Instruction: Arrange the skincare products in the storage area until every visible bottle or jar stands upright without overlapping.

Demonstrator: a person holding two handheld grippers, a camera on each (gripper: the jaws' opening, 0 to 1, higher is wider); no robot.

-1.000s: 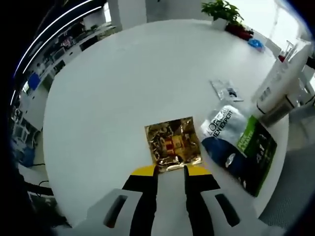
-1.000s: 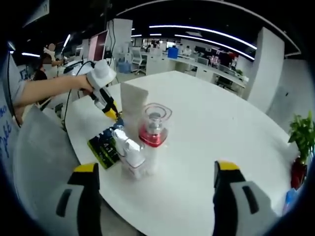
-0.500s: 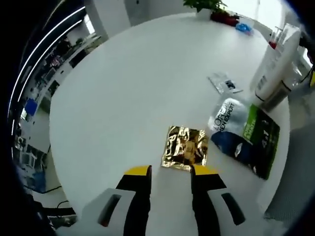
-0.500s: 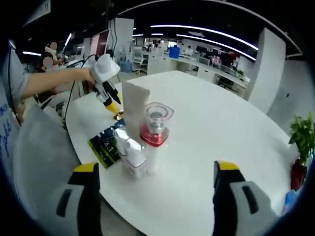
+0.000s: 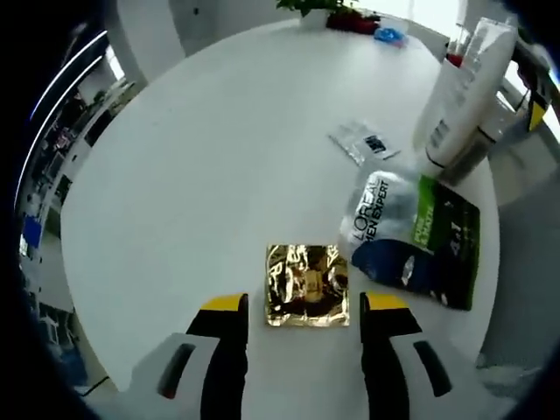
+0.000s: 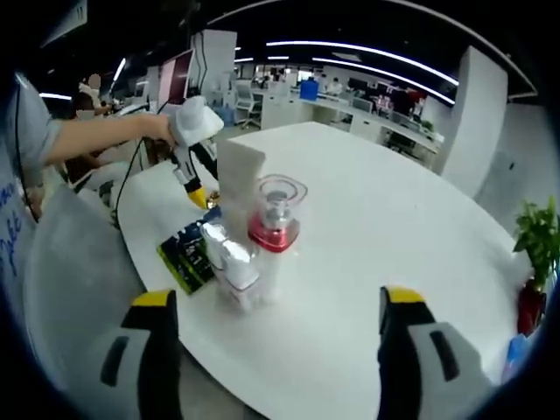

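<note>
A gold foil sachet (image 5: pixel 307 285) lies flat on the white round table (image 5: pixel 219 149), just beyond my open left gripper (image 5: pixel 303 308), which holds nothing. To its right lies a blue, silver and green L'Oreal pouch (image 5: pixel 409 241), and farther off a small clear sachet (image 5: pixel 363 143). A white tube (image 5: pixel 457 87) stands upright beyond them. In the right gripper view, the white tube (image 6: pixel 238 182), a clear bottle with a red collar (image 6: pixel 275 229) and a small silver-capped bottle (image 6: pixel 229 264) stand together, with the pouch (image 6: pixel 185 254) lying beside them. My right gripper (image 6: pixel 278 308) is open and well short of them.
A person's arm holds the left gripper (image 6: pixel 194 140) over the far side of the table. A potted plant (image 6: pixel 533 254) stands at the table's right rim, and also shows as the plant (image 5: pixel 325 9) at the top. Desks and office chairs fill the background.
The left gripper's jaws have opened wider and drawn back from the gold sachet, which now lies free on the table. The right gripper has stayed where it was.
</note>
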